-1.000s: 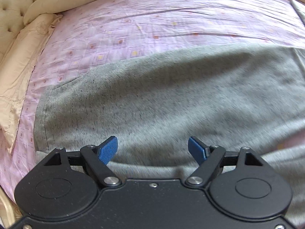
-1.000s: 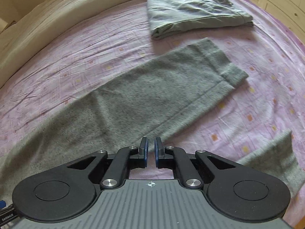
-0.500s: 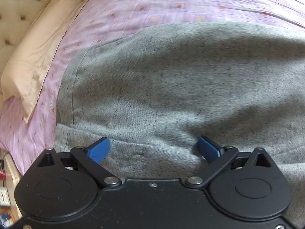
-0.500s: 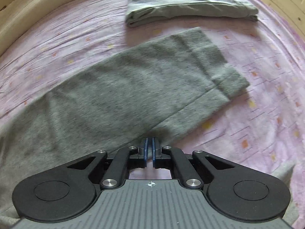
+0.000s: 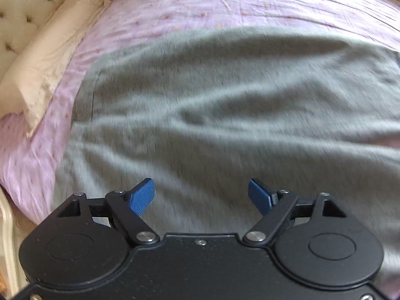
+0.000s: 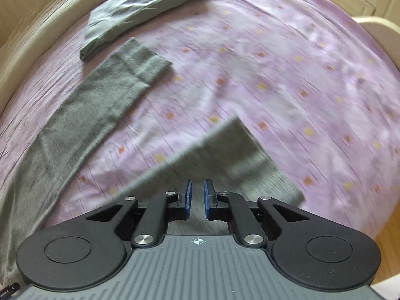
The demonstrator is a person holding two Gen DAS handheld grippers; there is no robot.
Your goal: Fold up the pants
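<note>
Grey knit pants lie spread flat on the pink patterned bedsheet. The left wrist view shows their wide upper part, blurred by motion, with a seamed edge at the left. My left gripper hovers over it, jaws wide and closing, nothing between the blue pads. In the right wrist view the two legs splay apart: the far leg runs up left, and the near leg's cuff end lies just ahead of my right gripper. Its jaws are opening from a narrow slit and hold nothing.
A folded grey-green garment lies at the far side of the bed, beyond the far leg's cuff. A cream pillow and tufted headboard sit left of the pants. The bed's wooden frame and floor are at the right.
My right gripper has swung from the far leg to over the near leg's cuff, and its pads have parted slightly. The left gripper shifted over the waist area; its jaws widened, then narrowed.
</note>
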